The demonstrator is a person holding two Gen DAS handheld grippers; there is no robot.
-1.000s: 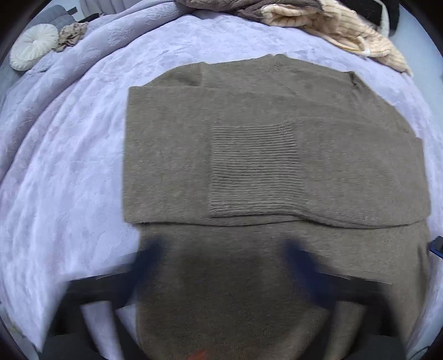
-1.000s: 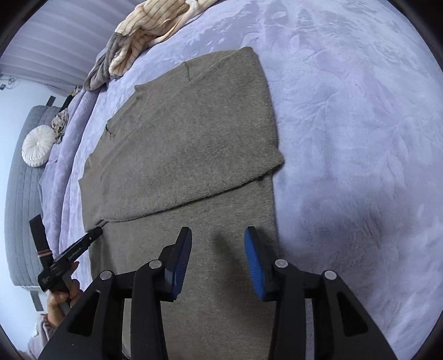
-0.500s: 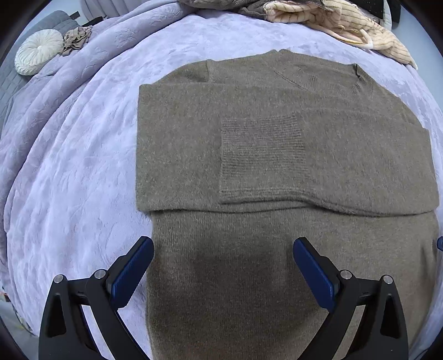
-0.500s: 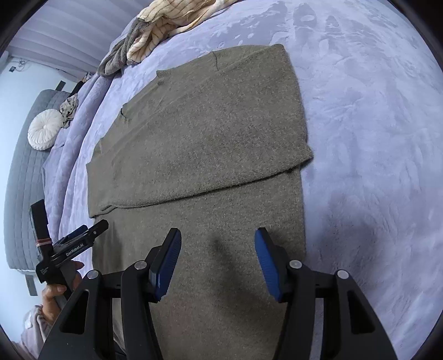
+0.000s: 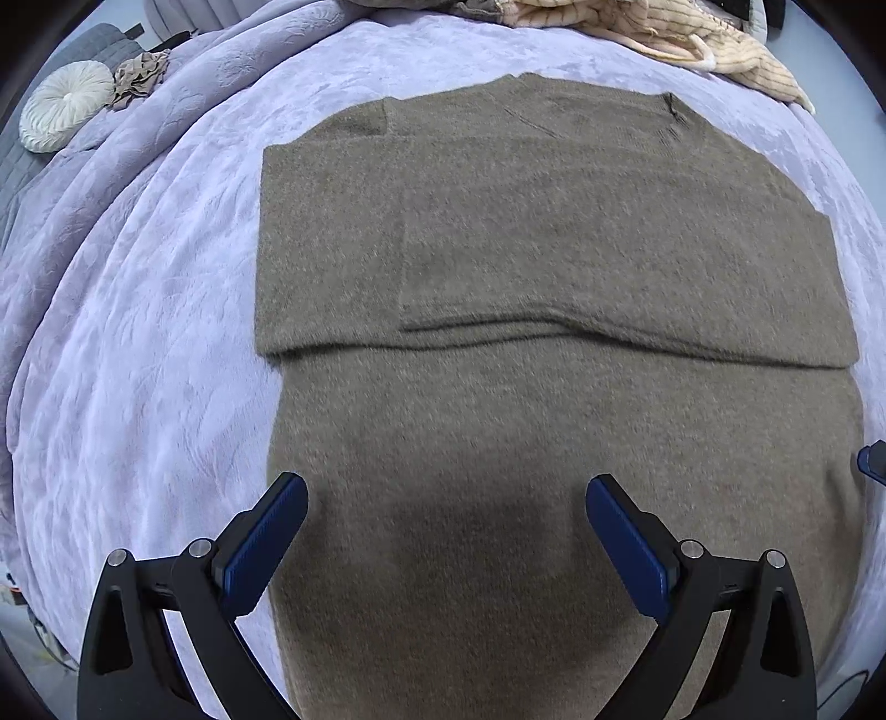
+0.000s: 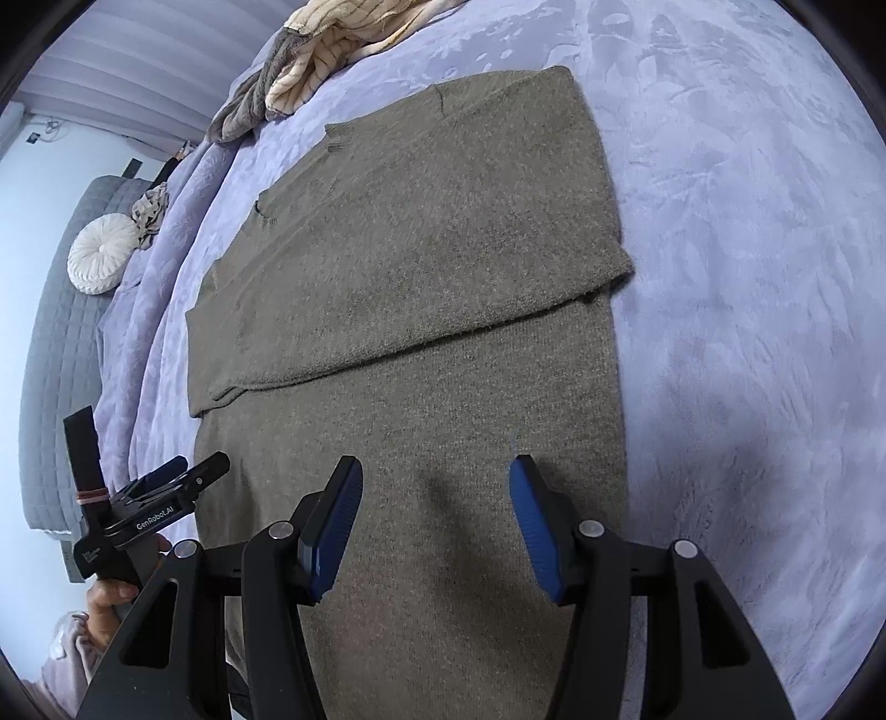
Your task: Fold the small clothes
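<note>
While the bed (image 5: 138, 343) under its lilac bedspread is filling both views, we are looking down on it with a gripper in each hand. Lying flat across the middle of the bedspread is the brown sweater (image 5: 554, 415), the piece we are folding: its sleeves are lying crosswise over the chest, one on top of the other, and forming a wide band whose lower edge is running straight across the body, while the lower half of the sweater is stretching toward us with its hem out of sight below the frames. At the far edge of the bed a heap of clothes (image 5: 664, 27) is lying, cream striped fabric on top of something grey, well apart from the sweater's neckline. Toward the head of the bed a round white cushion (image 5: 63, 113) is resting against the grey headboard (image 6: 61, 343), with a small crumpled beige cloth (image 5: 141, 77) just beside it.

We are holding the left gripper (image 5: 446, 523) over the lower part of the sweater, near its left edge; its jaws are standing wide apart and gripping nothing. We are holding the right gripper (image 6: 434, 515) over the same lower part, nearer the right edge, with its jaws parted about halfway and nothing between them. In the right wrist view our left hand (image 6: 111, 603) is showing, wrapped around the handle of the left gripper.
</note>
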